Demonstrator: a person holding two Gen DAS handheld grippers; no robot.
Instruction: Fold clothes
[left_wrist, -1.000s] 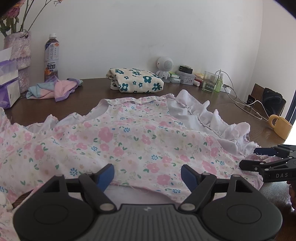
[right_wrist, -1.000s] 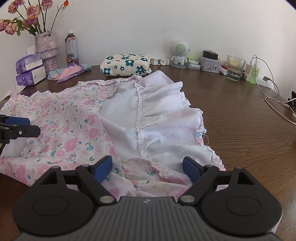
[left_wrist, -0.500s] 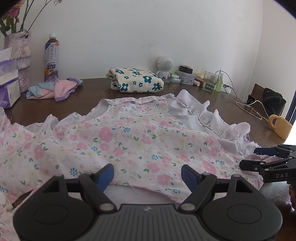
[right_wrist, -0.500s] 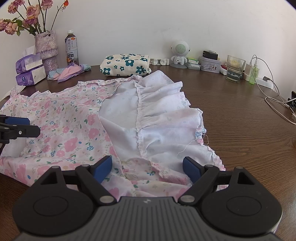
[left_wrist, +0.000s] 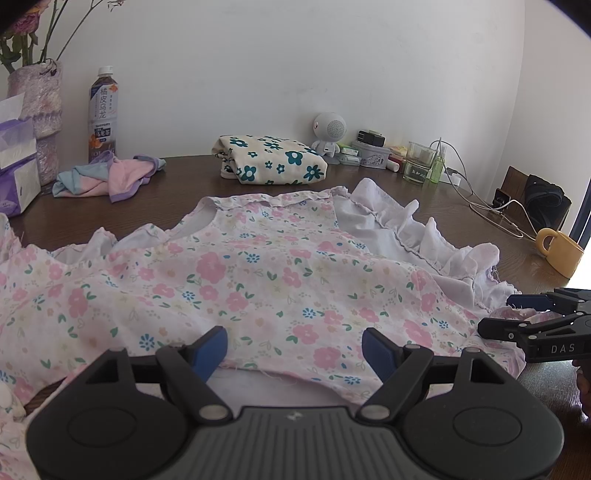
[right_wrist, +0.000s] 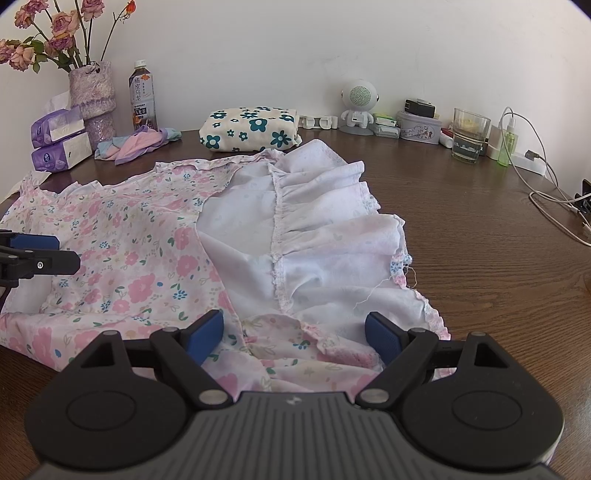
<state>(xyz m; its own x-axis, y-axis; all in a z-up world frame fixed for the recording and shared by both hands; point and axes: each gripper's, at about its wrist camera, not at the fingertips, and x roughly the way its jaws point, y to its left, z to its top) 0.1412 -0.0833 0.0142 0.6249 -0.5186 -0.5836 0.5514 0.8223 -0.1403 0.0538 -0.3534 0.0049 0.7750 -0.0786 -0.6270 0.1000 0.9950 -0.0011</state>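
A pink floral dress lies spread on the brown wooden table, its ruffled skirt turned over so the white lining shows. My left gripper is open, its blue pads hovering over the near hem with cloth below them, not pinched. My right gripper is open too, over the crumpled skirt edge. Each gripper shows at the side of the other's view: the right gripper, the left gripper. A folded cream garment with teal flowers sits at the back.
At the back left stand a vase of roses, a drink bottle, tissue packs and a pastel cloth. A small robot speaker, a glass, cables and a yellow mug are on the right.
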